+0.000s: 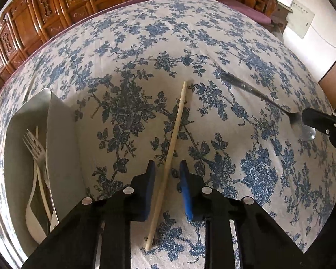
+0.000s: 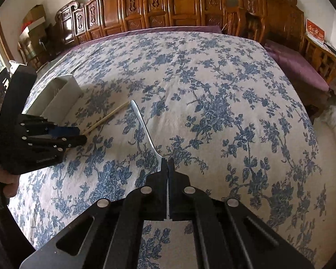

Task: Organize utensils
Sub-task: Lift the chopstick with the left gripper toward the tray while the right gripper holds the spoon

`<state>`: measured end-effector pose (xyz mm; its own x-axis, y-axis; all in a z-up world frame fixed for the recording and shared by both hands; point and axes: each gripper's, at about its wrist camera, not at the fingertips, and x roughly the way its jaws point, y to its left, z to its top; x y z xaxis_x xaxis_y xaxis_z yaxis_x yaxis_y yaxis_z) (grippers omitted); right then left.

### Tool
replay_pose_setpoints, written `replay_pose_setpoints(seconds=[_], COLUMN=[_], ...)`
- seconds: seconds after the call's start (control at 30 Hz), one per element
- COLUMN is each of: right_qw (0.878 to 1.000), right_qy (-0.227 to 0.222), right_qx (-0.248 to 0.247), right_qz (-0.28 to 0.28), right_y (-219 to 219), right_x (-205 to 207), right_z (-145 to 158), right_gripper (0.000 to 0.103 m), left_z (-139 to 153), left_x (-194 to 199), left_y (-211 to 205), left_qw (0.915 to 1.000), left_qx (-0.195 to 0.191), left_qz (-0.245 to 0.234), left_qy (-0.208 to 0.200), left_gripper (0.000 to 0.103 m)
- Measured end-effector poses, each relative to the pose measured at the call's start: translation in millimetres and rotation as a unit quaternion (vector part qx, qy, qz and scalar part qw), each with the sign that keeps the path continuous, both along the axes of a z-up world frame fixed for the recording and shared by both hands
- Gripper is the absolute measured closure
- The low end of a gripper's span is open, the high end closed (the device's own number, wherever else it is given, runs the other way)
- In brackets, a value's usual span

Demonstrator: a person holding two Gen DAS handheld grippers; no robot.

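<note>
A pale wooden chopstick lies on the floral tablecloth, running between the open fingers of my left gripper, which is low over it. It also shows in the right wrist view. My right gripper is shut on a metal spoon, gripping its bowl end, with the handle pointing forward. In the left wrist view the spoon is held at the right by the right gripper. A white utensil tray at the left holds a fork and other pale utensils.
The table is covered by a blue-and-white floral cloth. Carved wooden chairs line the far edge and right side. The white tray stands at the left. The left gripper shows at the left of the right wrist view.
</note>
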<state>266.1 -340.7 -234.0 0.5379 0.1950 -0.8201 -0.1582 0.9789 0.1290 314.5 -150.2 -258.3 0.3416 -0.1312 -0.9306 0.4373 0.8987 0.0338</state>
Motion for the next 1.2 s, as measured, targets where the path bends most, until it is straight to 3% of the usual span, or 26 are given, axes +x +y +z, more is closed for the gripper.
replay_pose_setpoints(seconds=[0.07, 0.33, 0.6, 0.9, 1.2], right_qw=[1.000, 1.000, 0.999, 0.998, 0.997], right_qy=[-0.002, -0.014, -0.033, -0.048, -0.052], right_qx=[0.001, -0.005, -0.007, 0.001, 0.002], right_qz=[0.000, 0.003, 0.013, 0.035, 0.056], right_y=[1, 8, 26, 61, 95], right_x=[0, -2, -5, 0, 5], right_z=[2, 18, 43, 66, 77], right_gripper=[0.101, 0.101, 0.101, 0.101, 0.101], left_z=[0, 16, 59, 104, 103], left_x=[0, -6, -16, -20, -6], left_y=[-1, 10, 34, 78, 133], left_qw=[1.0000, 0.9994, 0.9976, 0.9951, 0.9941], left_qx=[-0.007, -0.023, -0.040, -0.035, -0.015], left_qz=[0.000, 0.018, 0.030, 0.040, 0.071], left_qy=[0.005, -0.015, -0.047, -0.084, -0.080], left_gripper=[0.098, 0.099, 0.099, 0.099, 0.099])
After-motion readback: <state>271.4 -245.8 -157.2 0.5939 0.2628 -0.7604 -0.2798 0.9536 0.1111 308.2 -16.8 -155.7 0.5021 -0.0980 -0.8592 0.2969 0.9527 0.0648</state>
